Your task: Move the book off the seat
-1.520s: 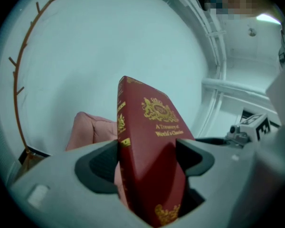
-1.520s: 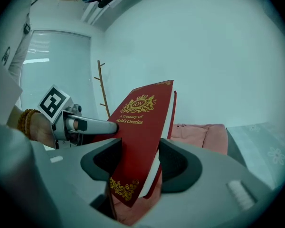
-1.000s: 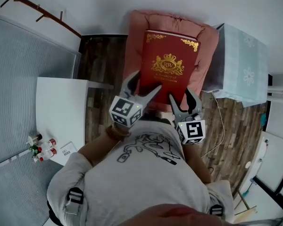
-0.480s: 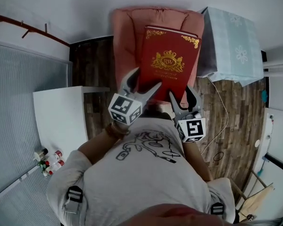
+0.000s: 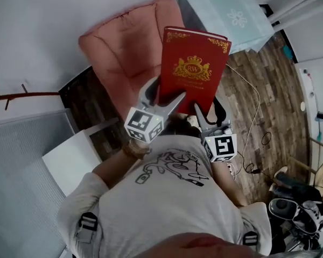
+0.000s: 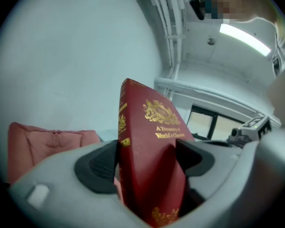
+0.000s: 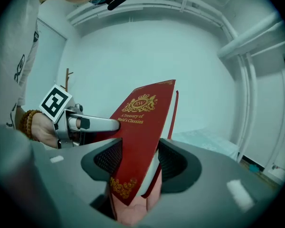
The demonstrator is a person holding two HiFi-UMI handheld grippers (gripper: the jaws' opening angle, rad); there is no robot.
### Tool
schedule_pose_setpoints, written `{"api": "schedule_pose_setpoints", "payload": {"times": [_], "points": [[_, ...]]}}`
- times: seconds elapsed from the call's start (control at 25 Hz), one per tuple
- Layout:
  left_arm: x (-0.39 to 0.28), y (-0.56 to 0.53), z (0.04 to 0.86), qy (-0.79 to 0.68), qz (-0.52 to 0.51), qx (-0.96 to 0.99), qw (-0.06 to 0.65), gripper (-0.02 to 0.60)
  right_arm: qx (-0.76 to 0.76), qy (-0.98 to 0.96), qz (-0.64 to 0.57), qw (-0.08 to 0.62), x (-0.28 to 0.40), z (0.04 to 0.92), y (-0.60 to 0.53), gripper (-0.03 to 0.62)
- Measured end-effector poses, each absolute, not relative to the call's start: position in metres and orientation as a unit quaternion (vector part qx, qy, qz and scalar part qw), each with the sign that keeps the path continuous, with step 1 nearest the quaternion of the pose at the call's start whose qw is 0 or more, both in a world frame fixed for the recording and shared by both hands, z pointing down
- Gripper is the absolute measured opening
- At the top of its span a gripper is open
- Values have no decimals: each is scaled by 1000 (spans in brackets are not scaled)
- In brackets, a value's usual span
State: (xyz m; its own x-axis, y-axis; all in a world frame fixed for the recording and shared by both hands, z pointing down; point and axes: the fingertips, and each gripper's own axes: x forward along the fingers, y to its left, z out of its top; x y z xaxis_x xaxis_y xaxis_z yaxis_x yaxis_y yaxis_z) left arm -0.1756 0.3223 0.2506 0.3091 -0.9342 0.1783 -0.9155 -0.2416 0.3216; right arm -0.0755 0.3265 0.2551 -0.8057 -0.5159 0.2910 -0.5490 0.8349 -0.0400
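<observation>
Nearest the camera, below the person's grey T-shirt (image 5: 167,198), the left gripper (image 5: 166,93) and the right gripper (image 5: 209,109) each clamp the near edge of the book (image 5: 194,69). The left gripper's jaws stand fairly wide, with the pads pressed on the covers at the spine side. The right gripper's jaws are a little narrower and bite the covers and page block at the fore-edge side. The red, gold-stamped hardback juts out from them in the air, off the pink armchair (image 5: 121,50), which lies just to its left and beyond. Further off are the wooden floor (image 5: 258,85) and a cloth-covered table (image 5: 220,4). The main risk is probably leverage: all the book's weight hangs beyond the pads, so it could droop or slide out. On the right, one cover stands slightly away from the pages and might fan open. If the two hands drift apart or twist unevenly, one grip could be wrenched loose.
</observation>
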Motion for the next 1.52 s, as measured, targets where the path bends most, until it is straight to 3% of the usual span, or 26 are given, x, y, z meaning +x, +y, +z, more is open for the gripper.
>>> {"api": "schedule_pose_setpoints", "payload": {"times": [0.16, 0.4, 0.84, 1.52], "points": [[-160, 302, 263, -536, -21, 822, 191, 373, 341, -927, 73, 140, -61, 267, 319, 244], [-5, 246, 251, -463, 11, 867, 184, 373, 418, -896, 90, 117, 89, 260, 282, 244], [159, 195, 254, -420, 23, 890, 176, 373, 458, -878, 92, 101, 249, 263, 240, 243], [266, 139, 256, -382, 34, 907, 176, 373, 492, -859, 102, 96, 352, 266, 193, 243]]}}
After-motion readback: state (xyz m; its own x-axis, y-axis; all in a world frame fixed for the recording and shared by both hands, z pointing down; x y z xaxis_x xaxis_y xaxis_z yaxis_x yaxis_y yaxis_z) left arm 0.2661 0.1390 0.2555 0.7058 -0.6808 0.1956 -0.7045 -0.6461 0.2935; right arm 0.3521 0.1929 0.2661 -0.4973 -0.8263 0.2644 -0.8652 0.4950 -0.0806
